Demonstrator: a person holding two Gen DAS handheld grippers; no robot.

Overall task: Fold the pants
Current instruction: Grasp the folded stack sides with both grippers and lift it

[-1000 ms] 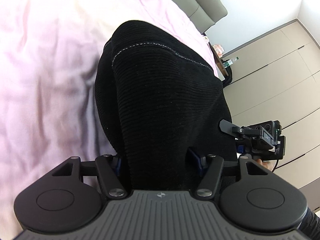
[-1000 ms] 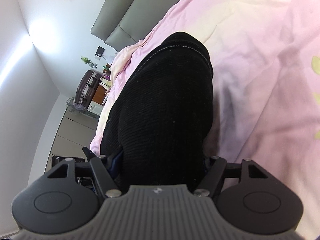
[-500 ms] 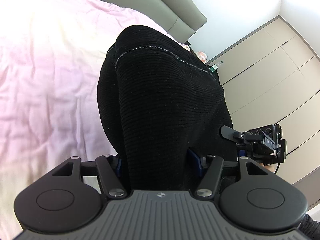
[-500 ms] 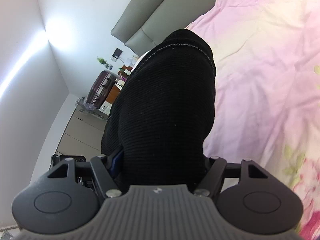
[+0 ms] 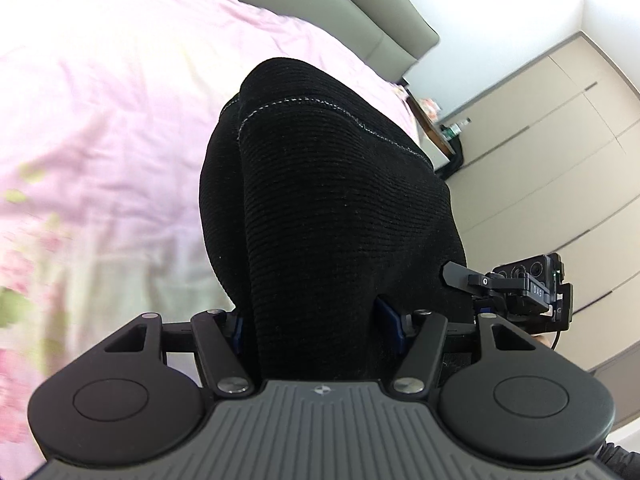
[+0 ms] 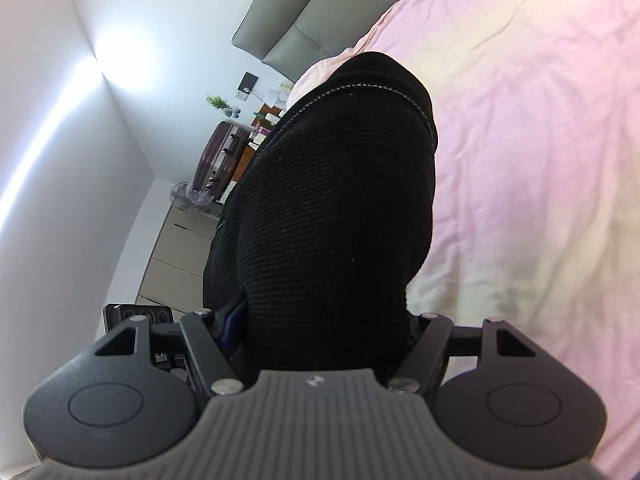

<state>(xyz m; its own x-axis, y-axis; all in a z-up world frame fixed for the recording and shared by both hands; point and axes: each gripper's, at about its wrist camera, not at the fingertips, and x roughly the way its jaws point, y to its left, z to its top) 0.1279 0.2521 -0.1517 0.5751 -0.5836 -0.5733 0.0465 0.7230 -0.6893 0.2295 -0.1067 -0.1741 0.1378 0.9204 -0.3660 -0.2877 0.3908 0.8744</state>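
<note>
Left tool [image 5: 316, 320], right tool [image 6: 320, 320] clamp pants [image 5: 332, 208], angled down.

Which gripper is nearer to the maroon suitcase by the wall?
Left. The suitcase shows on the left gripper's side of the right-wrist view; the right gripper, gripping the pants, is farther.

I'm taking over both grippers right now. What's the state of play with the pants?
Left gripper: jaws shut on the black pants, fabric bunched between them.
Right gripper: jaws also shut on the pants.
The held part of the pants hangs over the pink bedsheet; the rest is hidden.
Done: both ends gripped and raised.
Left: lay the cloth over and flatten the fold; how many folds are made cannot be told.
</note>
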